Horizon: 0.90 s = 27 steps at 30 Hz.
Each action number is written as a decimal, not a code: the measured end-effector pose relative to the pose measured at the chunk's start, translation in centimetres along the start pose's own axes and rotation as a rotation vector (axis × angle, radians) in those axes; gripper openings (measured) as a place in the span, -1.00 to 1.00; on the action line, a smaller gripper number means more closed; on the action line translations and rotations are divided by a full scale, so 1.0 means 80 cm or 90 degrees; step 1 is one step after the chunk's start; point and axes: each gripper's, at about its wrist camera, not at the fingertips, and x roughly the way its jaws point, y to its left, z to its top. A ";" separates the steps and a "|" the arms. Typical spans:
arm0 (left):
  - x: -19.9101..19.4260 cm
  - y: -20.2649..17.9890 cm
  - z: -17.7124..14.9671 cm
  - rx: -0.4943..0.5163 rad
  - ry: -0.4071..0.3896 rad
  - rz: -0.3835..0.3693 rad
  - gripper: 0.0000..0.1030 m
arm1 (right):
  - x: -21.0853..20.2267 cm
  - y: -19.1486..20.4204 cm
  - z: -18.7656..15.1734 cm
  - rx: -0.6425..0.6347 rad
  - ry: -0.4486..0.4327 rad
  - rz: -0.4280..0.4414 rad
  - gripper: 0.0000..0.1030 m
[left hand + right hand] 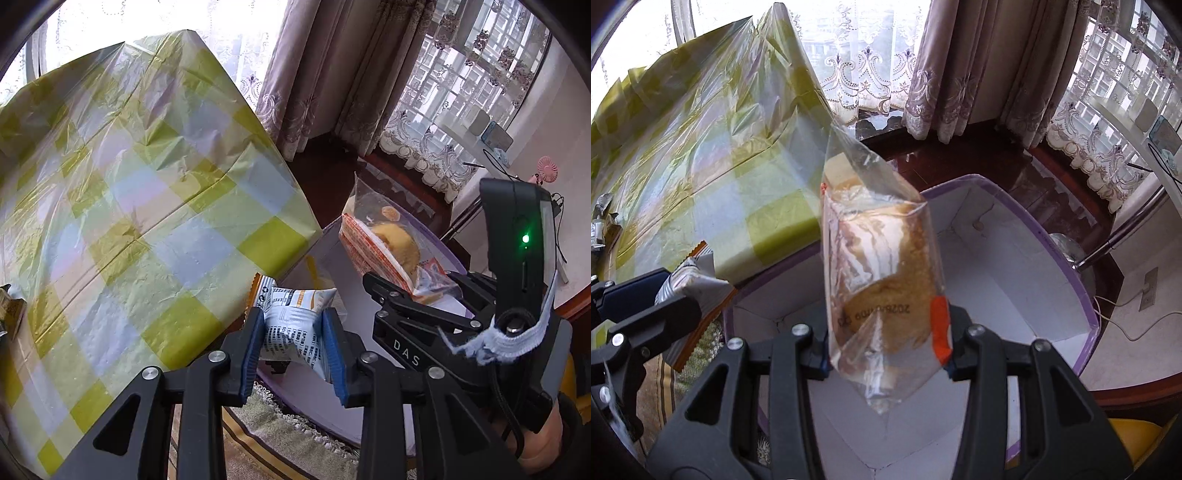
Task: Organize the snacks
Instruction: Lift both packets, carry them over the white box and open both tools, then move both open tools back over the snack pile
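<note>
Blue pads (255,343) of the left gripper (293,345) pinch a white packet (291,325). Right gripper (886,354) clamps a clear bread bag (882,280) over the purple-rimmed box (1067,280), beside the checked table (129,184).

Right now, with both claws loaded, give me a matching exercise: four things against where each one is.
Things:
1. white printed snack packet
2. clear bread bag
3. purple-rimmed box
4. checked tablecloth

Places:
A. on the table beside the box
B. in the right claw
C. below both claws, open
D. in the left claw

Pairs: 1-D, 2-B, 3-C, 4-A
</note>
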 end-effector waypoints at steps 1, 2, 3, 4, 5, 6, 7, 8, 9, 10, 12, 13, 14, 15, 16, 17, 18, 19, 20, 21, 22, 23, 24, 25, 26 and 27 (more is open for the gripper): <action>0.001 -0.001 0.000 -0.001 0.001 -0.003 -0.29 | 0.000 -0.002 0.000 0.003 0.002 0.000 -0.04; 0.002 -0.001 0.000 -0.001 0.003 -0.003 -0.29 | 0.000 -0.002 0.000 0.006 0.002 -0.004 -0.02; 0.003 0.000 0.000 -0.002 0.004 -0.001 -0.28 | -0.001 -0.003 0.001 0.008 0.001 -0.006 0.04; 0.003 0.000 -0.001 -0.004 0.004 0.001 -0.24 | -0.002 -0.003 0.001 0.009 -0.001 -0.004 0.11; 0.001 0.001 -0.001 -0.007 0.004 0.005 -0.17 | -0.002 -0.002 0.002 0.010 -0.005 -0.001 0.14; 0.000 0.003 -0.001 -0.009 0.003 0.011 -0.12 | -0.004 -0.001 0.003 0.010 -0.008 0.001 0.20; -0.001 0.005 -0.001 -0.012 0.000 0.018 -0.04 | -0.005 0.000 0.004 0.011 -0.010 0.005 0.24; -0.003 0.007 -0.001 -0.016 -0.004 0.027 0.02 | -0.005 0.003 0.004 0.012 -0.012 0.009 0.25; -0.005 0.010 -0.001 -0.019 -0.007 0.037 0.05 | -0.007 0.005 0.004 0.013 -0.012 0.013 0.29; -0.008 0.013 -0.001 -0.025 -0.010 0.046 0.07 | -0.007 0.008 0.003 0.012 -0.012 0.015 0.32; -0.012 0.021 -0.002 -0.035 -0.016 0.063 0.10 | -0.008 0.014 0.003 0.011 -0.013 0.020 0.34; -0.014 0.026 -0.003 -0.041 -0.019 0.074 0.11 | -0.010 0.016 0.003 0.010 -0.013 0.024 0.34; -0.017 0.030 -0.004 -0.046 -0.022 0.085 0.11 | -0.011 0.020 0.004 0.009 -0.014 0.028 0.34; -0.019 0.035 -0.004 -0.053 -0.025 0.096 0.11 | -0.013 0.024 0.004 0.007 -0.015 0.032 0.34; -0.023 0.041 -0.006 -0.060 -0.028 0.107 0.11 | -0.014 0.027 0.004 0.004 -0.015 0.037 0.35; -0.026 0.046 -0.006 -0.067 -0.031 0.118 0.11 | -0.016 0.031 0.005 0.001 -0.016 0.041 0.35; -0.029 0.053 -0.007 -0.076 -0.035 0.129 0.11 | -0.017 0.036 0.005 -0.002 -0.017 0.044 0.35; -0.033 0.059 -0.009 -0.086 -0.039 0.139 0.11 | -0.019 0.041 0.005 -0.005 -0.017 0.048 0.35; -0.036 0.067 -0.010 -0.097 -0.042 0.145 0.11 | -0.021 0.045 0.006 -0.009 -0.018 0.051 0.36; -0.039 0.074 -0.012 -0.109 -0.042 0.152 0.11 | -0.022 0.049 0.006 -0.014 -0.019 0.055 0.36; -0.042 0.082 -0.013 -0.118 -0.043 0.158 0.11 | -0.023 0.054 0.006 -0.020 -0.020 0.058 0.36; -0.045 0.088 -0.015 -0.126 -0.047 0.162 0.11 | -0.025 0.059 0.007 -0.025 -0.021 0.060 0.36; -0.047 0.096 -0.017 -0.134 -0.049 0.165 0.11 | -0.026 0.064 0.009 -0.029 -0.022 0.064 0.36; -0.050 0.103 -0.019 -0.141 -0.052 0.171 0.11 | -0.027 0.071 0.009 -0.029 -0.022 0.068 0.36; -0.054 0.109 -0.021 -0.148 -0.055 0.176 0.11 | -0.029 0.077 0.010 -0.031 -0.023 0.073 0.36; -0.057 0.116 -0.023 -0.155 -0.058 0.182 0.11 | -0.030 0.083 0.012 -0.034 -0.023 0.078 0.36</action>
